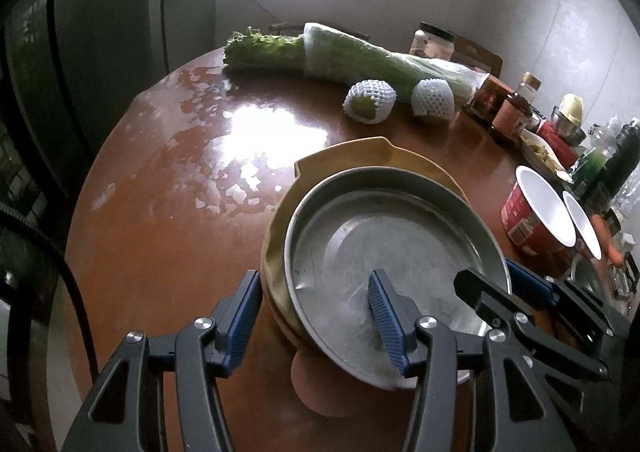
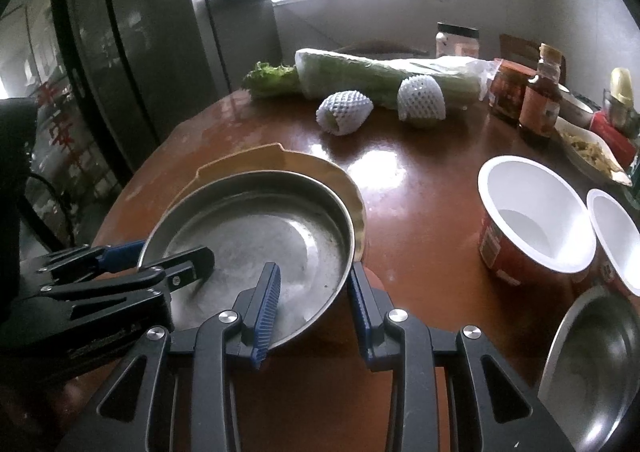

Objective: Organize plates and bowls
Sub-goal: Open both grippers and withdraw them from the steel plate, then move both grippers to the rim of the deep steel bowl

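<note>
Frankly, no writing on the red paper cups or jars reads clearly. Dull, scuffed and shallow, the metal pan sits nested on a yellow plate on the brown table. The left gripper straddles both rims and the right gripper the pan's rim, though whether either clamps is unclear.

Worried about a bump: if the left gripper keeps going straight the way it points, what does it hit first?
The left gripper already straddles the metal pan rim, so it would meet the pan and the yellow dish beneath it first.
</note>
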A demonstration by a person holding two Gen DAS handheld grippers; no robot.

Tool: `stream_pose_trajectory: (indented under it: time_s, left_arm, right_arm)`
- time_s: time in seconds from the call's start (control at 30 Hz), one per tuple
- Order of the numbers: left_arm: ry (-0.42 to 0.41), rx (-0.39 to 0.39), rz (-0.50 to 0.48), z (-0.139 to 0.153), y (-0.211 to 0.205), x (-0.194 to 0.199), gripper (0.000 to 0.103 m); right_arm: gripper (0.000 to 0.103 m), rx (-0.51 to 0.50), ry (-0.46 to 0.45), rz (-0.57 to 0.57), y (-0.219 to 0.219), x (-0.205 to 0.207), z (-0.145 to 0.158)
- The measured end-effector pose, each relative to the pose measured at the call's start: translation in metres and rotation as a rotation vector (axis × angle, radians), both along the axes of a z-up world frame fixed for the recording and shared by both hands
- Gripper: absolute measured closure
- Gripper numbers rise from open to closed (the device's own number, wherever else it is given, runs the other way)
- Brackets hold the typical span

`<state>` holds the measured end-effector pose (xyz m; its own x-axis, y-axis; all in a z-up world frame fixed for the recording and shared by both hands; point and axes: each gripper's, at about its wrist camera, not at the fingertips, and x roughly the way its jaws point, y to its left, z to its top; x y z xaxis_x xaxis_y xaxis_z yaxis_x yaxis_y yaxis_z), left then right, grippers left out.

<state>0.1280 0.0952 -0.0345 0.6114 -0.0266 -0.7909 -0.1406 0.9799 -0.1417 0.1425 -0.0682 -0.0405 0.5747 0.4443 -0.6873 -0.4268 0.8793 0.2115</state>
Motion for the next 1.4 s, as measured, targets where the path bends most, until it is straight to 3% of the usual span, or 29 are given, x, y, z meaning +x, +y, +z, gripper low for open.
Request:
stream_pose_trajectory:
  time_s: [0.63,1.1,1.4]
  left_arm:
    - [-0.088,0.011,0.044,0.032,0.006,-0.026,0.048]
    - [-0.157,0.005,-0.071,0.070,-0.054,-0.043,0.048]
    - [-0.155,0.001,-0.156,0.076,-0.111,-0.038,0.048]
  right_arm:
    - [0.063,0.046,-0.048,-0.066,-0.025,-0.008,0.022]
    - [0.055,0.050,-0.177,-0.166,-0.093,-0.041,0.065]
    - [0.048,0.022,-0.197,-0.293,-0.155,-0.056,0.067]
